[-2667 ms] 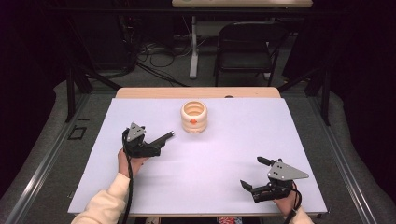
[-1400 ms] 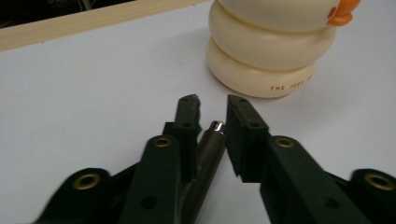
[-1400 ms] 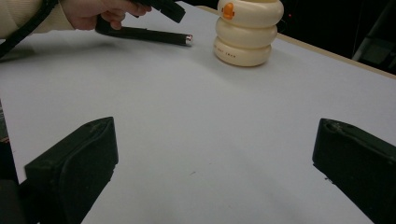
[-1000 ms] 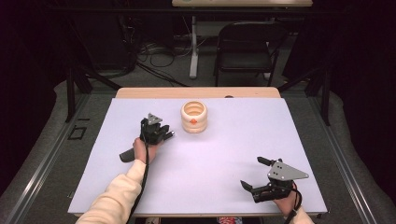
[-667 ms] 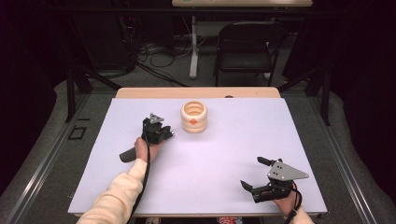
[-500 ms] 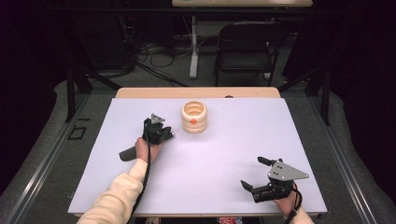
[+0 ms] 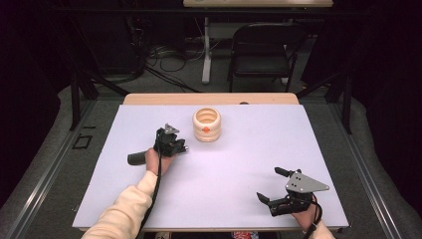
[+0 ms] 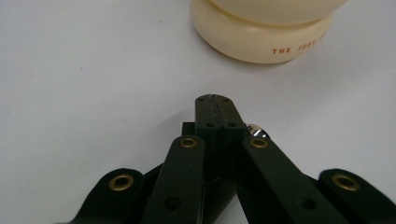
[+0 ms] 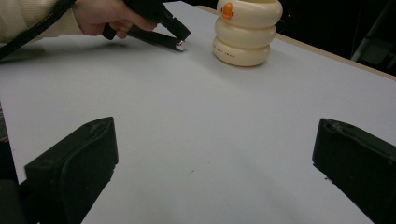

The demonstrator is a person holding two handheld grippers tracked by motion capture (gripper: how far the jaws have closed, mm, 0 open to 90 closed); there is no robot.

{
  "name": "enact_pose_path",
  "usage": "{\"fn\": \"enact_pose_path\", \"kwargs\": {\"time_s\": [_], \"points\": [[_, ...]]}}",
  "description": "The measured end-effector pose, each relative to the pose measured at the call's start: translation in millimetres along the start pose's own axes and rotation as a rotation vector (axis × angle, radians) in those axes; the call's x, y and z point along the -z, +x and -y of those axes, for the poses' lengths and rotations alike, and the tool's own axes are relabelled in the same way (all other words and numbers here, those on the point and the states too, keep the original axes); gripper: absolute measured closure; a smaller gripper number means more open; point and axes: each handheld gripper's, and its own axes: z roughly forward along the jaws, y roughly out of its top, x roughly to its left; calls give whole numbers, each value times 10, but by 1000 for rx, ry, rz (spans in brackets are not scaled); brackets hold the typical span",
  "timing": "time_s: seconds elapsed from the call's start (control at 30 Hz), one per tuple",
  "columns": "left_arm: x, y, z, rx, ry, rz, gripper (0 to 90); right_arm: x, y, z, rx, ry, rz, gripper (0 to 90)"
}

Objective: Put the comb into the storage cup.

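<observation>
The left tongs lie low over the white table, held in a hand whose cream-sleeved forearm comes up slantwise from the near edge. Its 2 black jaws are pressed flat together, pad against pad, as the left gripper view shows; a small shiny metal piece sits right beside the closed tips there, and whether it is pinched or merely alongside I cannot tell. The tips point toward the cream ribbed container with an orange duck mark, which stands upright on the far middle of the table, near the tongs yet not touching them. In the left gripper view its rounded base rises just beyond the jaws with bare tabletop between.

The right tongs rest near the front right corner, held level from a hand at the near edge, pointing left across the table. Its 2 jaws stand wide apart with nothing between them, only white surface.

A broad bare stretch separates the 2 tongs. The container keeps clear of the far wooden edge, and open table lies all around it.
</observation>
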Motion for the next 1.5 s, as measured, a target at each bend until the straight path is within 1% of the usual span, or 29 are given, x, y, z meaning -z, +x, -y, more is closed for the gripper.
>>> {"fn": "enact_pose_path", "kwargs": {"time_s": [0.17, 0.3, 0.33, 0.37, 0.53, 0.57, 0.6, 0.67, 0.73, 1.0, 1.1, 1.17, 1.23, 1.27, 1.5], "points": [[33, -46, 17, -20, 18, 14, 894, -1, 0, -1, 1, -1, -1, 0], [62, -72, 28, -26, 29, 22, 894, -1, 0, -1, 1, -1, -1, 0], [73, -78, 33, -33, 32, 26, 894, -1, 0, -1, 1, -1, -1, 0], [84, -88, 40, -32, 33, 28, 894, -1, 0, -1, 2, -1, -2, 0], [134, -126, 82, -52, 48, 45, 894, -3, 0, -2, 1, -2, -2, 0], [134, -126, 82, -52, 48, 45, 894, -3, 0, -2, 1, -2, -2, 0], [154, -137, 96, -53, 60, 54, 894, -3, -1, -3, 3, -1, -2, 0], [163, -142, 108, -56, 59, 53, 894, -4, -1, -2, 2, -1, -1, 0], [196, -145, 131, -57, 73, 66, 894, -4, -2, -2, 2, -1, -2, 0], [257, -168, 176, -62, 84, 71, 894, -11, -1, -2, -1, 2, 0, 0], [288, -169, 198, -67, 94, 79, 894, -11, -2, -1, -1, 2, 0, 0], [303, -174, 213, -63, 94, 80, 894, -11, -2, -2, -1, 2, -1, 0], [323, -171, 225, -71, 98, 81, 894, -10, -2, -2, -1, 1, 1, 0], [334, -176, 233, -70, 99, 74, 894, -10, -2, -2, -1, 2, 0, 0], [394, -156, 277, -75, 110, 71, 894, -7, -2, -4, 2, -1, -3, 0]]}}
